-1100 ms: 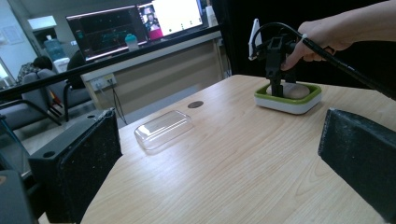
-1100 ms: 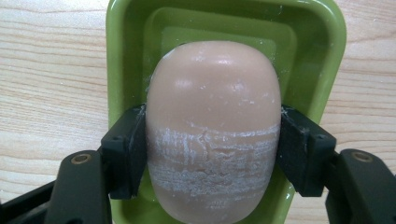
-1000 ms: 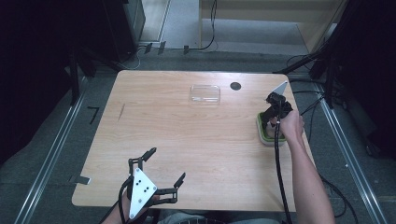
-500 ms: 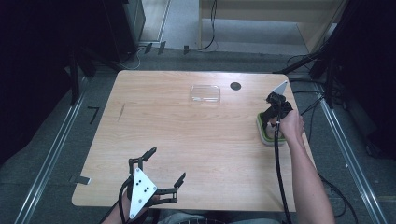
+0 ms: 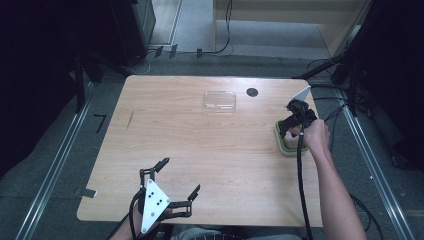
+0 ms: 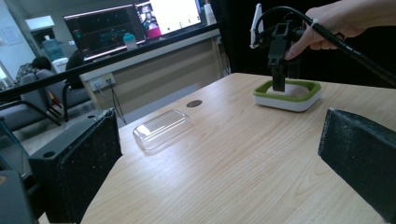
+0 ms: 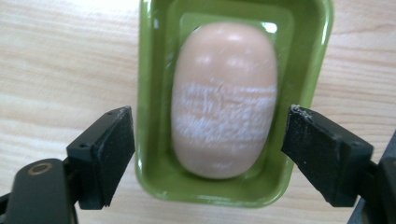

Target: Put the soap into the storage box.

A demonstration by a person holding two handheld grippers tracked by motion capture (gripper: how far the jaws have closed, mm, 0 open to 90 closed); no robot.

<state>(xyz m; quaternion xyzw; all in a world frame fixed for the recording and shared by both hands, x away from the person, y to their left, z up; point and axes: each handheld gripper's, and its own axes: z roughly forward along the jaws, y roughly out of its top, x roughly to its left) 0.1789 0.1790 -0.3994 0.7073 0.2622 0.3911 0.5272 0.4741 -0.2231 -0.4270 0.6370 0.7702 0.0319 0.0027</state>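
High view, table: light wooden table (image 5: 210, 150) with a dark round hole (image 5: 252, 92) near its far edge.
Clear lid: transparent rectangular lid (image 5: 219, 100) lies flat at the far middle of the table, just left of the hole; well apart from both grippers.
Soap dish: green-rimmed dish (image 5: 283, 142) with a white outer base sits near the table's right edge.
Soap: pale peach oval bar (image 7: 224, 98) lies inside the dish, long axis along the dish; a whitish scuffed band crosses its middle.
Right gripper: right gripper (image 5: 290, 125) is held by the right hand (image 5: 315, 134) directly above the dish, pointing down.
Right jaws: spread wide in the right gripper view, one outside the dish's left rim and the other at its right rim, the soap between them; neither pad touches the soap.
Right height: from the left gripper view one jaw tip reaches down inside the green rim; contact with the dish cannot be told.
Left gripper: left gripper (image 5: 175, 182) sits at the near edge of the table, left of centre, a grey three-cornered plate on top.
Left jaws: spread wide apart, nothing between them; bare tabletop lies ahead of them.
Background, left gripper view: lit monitors (image 6: 135, 23) on a far desk.
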